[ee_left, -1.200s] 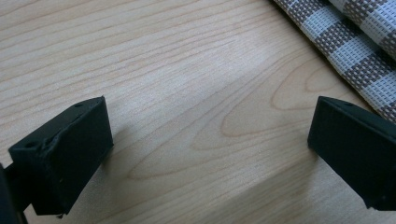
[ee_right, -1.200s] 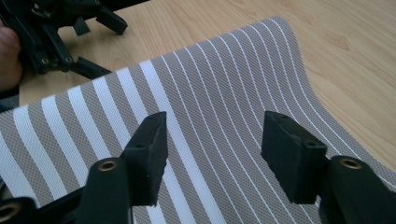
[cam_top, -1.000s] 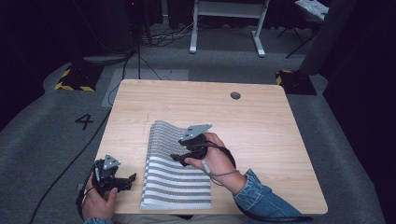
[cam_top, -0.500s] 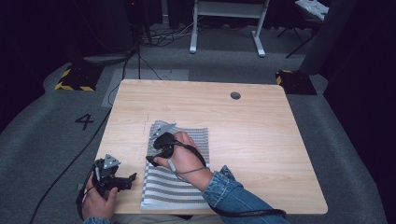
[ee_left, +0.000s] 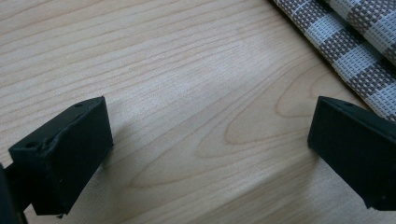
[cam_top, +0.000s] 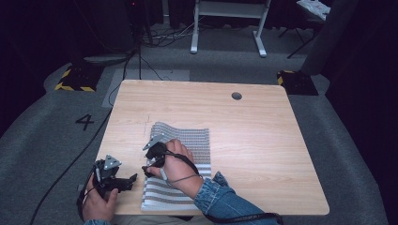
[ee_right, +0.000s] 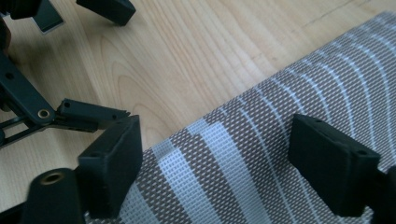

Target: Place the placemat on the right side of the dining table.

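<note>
Hovering right gripper (cam_top: 149,161) over striped placemat (cam_top: 187,140), jaws apart, wooden table (cam_top: 253,136)

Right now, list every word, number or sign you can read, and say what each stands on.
"4": on the grey floor left of the table, in dark figures.
Yellow-and-black hazard stripes, no wording: on the dark blocks on the floor beyond the table's far corners.
The mat and both hand-held grippers carry no readable text.

Right tool (cam_top: 151,161) moved left across striped mat (cam_top: 187,140), now over its left edge
</note>
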A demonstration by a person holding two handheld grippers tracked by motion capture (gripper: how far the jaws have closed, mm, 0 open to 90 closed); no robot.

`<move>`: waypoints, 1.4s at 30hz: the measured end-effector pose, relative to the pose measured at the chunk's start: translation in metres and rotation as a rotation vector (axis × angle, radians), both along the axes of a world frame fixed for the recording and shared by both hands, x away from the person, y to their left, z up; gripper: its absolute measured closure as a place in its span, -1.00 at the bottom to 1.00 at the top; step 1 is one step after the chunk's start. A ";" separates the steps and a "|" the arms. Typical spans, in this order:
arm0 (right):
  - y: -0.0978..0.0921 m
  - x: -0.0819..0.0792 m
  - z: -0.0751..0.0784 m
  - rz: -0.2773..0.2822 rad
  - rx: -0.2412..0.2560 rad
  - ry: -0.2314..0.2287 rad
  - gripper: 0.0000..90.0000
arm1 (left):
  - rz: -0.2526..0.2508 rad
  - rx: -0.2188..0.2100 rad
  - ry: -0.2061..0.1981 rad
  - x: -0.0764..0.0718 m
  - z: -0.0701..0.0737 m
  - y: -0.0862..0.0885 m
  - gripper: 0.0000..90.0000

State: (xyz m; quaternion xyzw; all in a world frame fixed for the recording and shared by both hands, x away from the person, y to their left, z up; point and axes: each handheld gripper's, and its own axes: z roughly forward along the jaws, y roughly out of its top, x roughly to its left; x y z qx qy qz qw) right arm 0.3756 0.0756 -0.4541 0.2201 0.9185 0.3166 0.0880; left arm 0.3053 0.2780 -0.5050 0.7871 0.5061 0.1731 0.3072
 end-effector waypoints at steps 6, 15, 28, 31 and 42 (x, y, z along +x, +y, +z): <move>-0.002 0.003 -0.013 0.013 0.021 0.044 -0.66 | -0.001 -0.001 0.001 0.000 0.000 0.000 -1.00; -0.008 0.006 -0.022 0.023 0.055 0.116 -0.34 | -0.001 -0.001 0.001 0.000 0.000 0.000 -1.00; -0.008 0.000 -0.023 0.074 0.011 0.123 0.63 | -0.001 0.000 0.000 0.000 0.000 0.000 -1.00; -0.007 -0.001 -0.023 0.076 0.006 0.114 0.68 | -0.001 -0.001 0.001 0.000 0.000 0.000 -1.00; -0.014 0.001 -0.023 0.065 0.060 0.161 0.94 | 0.000 0.002 -0.001 0.000 0.000 0.000 -1.00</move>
